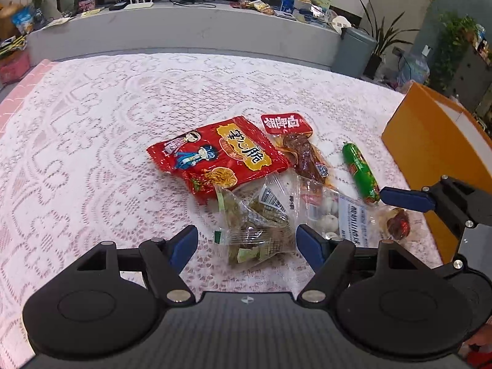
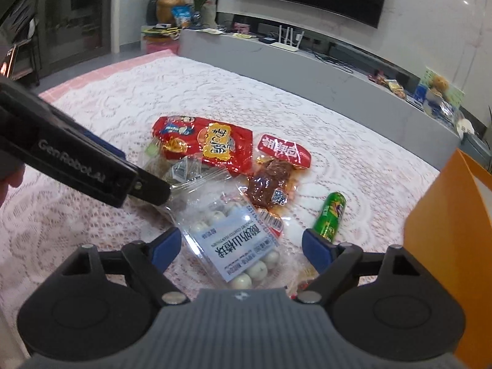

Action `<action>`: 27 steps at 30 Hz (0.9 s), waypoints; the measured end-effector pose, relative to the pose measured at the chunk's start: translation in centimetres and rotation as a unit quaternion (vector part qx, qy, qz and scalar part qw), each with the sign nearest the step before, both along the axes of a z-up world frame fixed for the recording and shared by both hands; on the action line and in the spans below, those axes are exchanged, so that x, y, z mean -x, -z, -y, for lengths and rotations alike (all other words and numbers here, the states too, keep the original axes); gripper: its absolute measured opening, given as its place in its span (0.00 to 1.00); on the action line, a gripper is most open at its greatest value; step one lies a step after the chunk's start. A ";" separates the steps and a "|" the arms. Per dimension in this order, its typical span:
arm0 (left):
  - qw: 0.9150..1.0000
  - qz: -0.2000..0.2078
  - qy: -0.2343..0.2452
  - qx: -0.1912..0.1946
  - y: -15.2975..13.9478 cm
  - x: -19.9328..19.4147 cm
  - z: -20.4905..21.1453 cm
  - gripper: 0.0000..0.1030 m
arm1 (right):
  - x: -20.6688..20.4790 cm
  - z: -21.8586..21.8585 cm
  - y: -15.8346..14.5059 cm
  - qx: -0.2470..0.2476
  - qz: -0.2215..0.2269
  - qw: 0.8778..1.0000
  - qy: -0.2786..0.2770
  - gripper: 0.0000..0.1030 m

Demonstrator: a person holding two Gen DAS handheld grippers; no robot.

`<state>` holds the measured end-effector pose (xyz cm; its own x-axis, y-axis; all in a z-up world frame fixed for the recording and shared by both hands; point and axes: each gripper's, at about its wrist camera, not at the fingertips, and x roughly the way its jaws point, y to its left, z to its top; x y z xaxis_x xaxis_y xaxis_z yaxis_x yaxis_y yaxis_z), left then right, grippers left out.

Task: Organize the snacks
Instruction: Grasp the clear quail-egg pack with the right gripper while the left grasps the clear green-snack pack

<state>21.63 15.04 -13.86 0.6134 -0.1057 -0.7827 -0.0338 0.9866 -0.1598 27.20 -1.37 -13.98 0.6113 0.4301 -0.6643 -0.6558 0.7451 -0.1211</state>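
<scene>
Two claws are hanging wide open over a heap of snack packets near the middle of the table (image 1: 92, 123), which is wearing a lace cloth; neither is gripping anything.

Your left claw (image 1: 247, 244) is straddling the clear bag of green-wrapped sweets (image 1: 255, 230), pads apart from the film. Your right claw (image 2: 243, 247) is straddling the clear bag of white balls (image 2: 236, 246), with its right pad just beside the green sausage (image 2: 330, 216).

All of these are looking light, crinkly and slippery. Loose film is likely sliding and bunching, so pinch at a sealed edge or gather the bag's body, not the label.

The red noodle packet (image 1: 215, 153) and red jerky pack (image 1: 295, 144) are lying farther back, overlapping. The orange box (image 1: 430, 141) is standing at the table's right edge.
</scene>
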 end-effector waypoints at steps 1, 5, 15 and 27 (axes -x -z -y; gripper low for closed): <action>1.000 -0.003 -0.002 0.008 0.3 -0.2 -0.1 0.83 | -0.2 -0.1 0.2 0.003 -0.001 1.000 -0.002 0.81; 0.999 -0.003 -0.010 0.034 1.2 -0.7 -0.5 0.81 | -0.8 -0.1 0.6 0.004 -0.006 1.000 0.002 0.81; 0.999 0.028 -0.001 0.040 1.8 -0.8 -0.3 0.70 | -0.2 -0.8 1.2 0.029 0.004 1.000 -0.004 0.66; 0.999 0.039 0.001 0.035 0.7 -0.2 0.3 0.54 | 1.9 -1.6 0.8 0.058 0.046 0.996 -0.043 0.26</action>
